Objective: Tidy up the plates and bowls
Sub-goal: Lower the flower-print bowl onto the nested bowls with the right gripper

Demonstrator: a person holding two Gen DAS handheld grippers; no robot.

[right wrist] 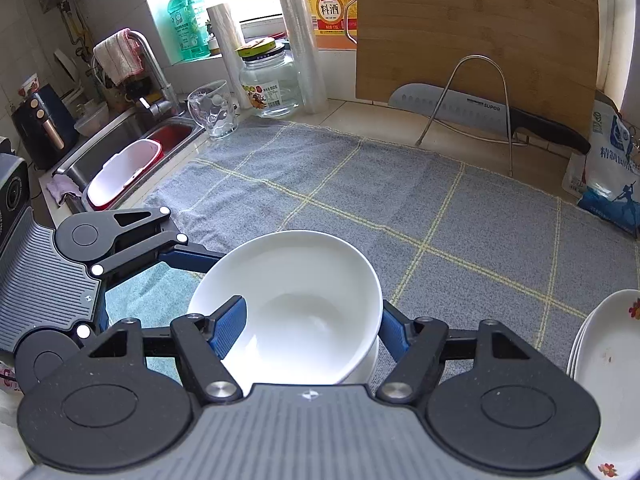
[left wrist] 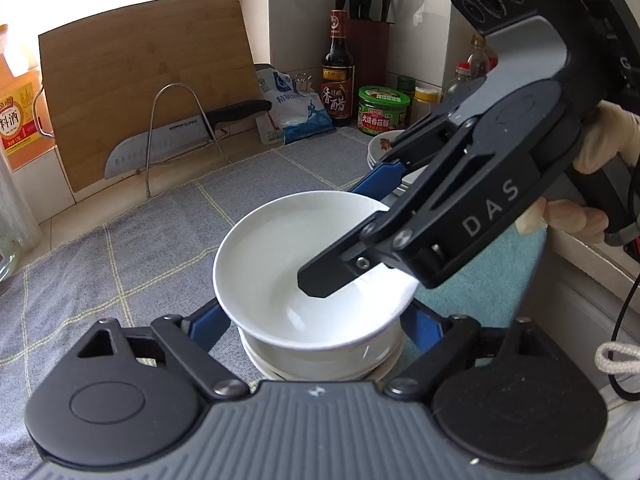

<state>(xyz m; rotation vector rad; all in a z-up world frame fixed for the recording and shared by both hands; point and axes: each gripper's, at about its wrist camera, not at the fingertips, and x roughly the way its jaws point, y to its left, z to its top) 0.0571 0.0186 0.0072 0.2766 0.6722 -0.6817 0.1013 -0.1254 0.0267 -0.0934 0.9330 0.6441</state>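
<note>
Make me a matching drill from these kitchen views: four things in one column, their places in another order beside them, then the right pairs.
Things:
1. knife
2. white bowl
3. flowered plates
4. glass jar

Places:
A. stacked on the grey cloth at the right edge of the right wrist view
B. rim pinched between the right gripper's fingers
C. on the wire rack before the cutting board
D. by the window, next to the sink

Pairs: 1-C, 2-B, 3-A, 4-D

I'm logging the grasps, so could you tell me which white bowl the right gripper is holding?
The upper bowl, tilted over the lower bowl; the right gripper pinches its rim.
</note>
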